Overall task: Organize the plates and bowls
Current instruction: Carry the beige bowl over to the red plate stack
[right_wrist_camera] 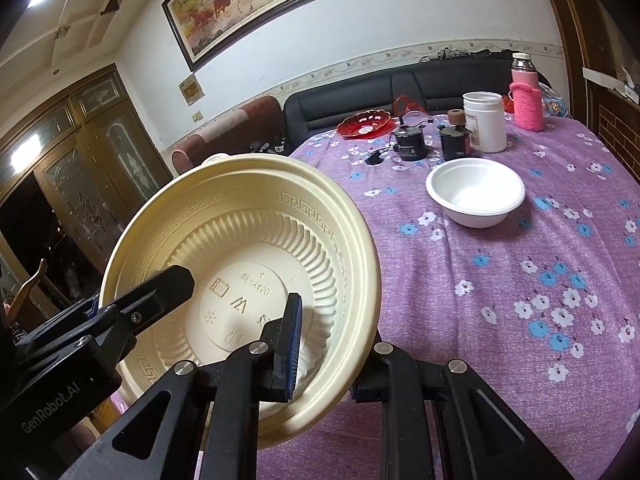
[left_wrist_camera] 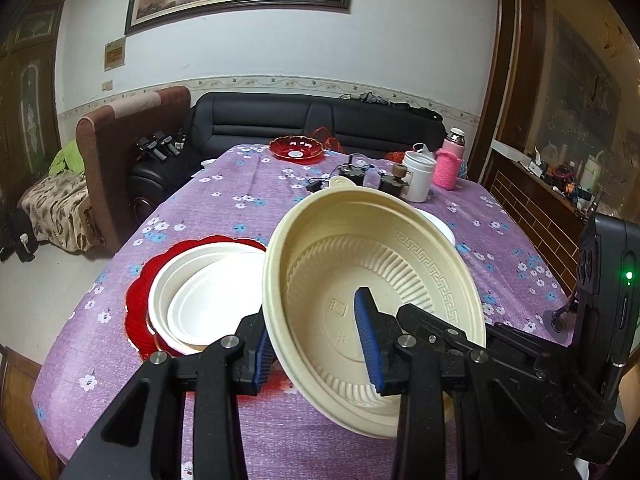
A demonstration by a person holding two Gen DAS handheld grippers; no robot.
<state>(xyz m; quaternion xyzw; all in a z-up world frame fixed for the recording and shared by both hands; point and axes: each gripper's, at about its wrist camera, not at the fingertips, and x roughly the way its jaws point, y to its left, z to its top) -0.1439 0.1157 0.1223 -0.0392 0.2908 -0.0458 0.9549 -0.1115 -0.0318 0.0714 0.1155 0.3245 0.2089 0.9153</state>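
Observation:
A cream plastic bowl (left_wrist_camera: pixel 380 272) is held tilted in the air above the purple flowered table, gripped by both grippers at once. My left gripper (left_wrist_camera: pixel 316 344) is shut on its left rim, one blue pad inside and one outside. My right gripper (right_wrist_camera: pixel 332 344) is shut on its right rim; the bowl fills the left of the right wrist view (right_wrist_camera: pixel 248 272). The left gripper's arm (right_wrist_camera: pixel 120 312) also shows there. A stack of white plates (left_wrist_camera: pixel 200 296) lies on a red scalloped plate (left_wrist_camera: pixel 140 304) left of the bowl. A white bowl (right_wrist_camera: pixel 476 192) stands alone on the table.
At the table's far end stand a red glass dish (left_wrist_camera: pixel 296 148), a white jar (left_wrist_camera: pixel 418 176), a pink flask (left_wrist_camera: pixel 452 160) and two small dark devices (right_wrist_camera: pixel 412 140). A black sofa (left_wrist_camera: pixel 320 120) is behind the table. A wooden sideboard (left_wrist_camera: pixel 540 200) runs along the right.

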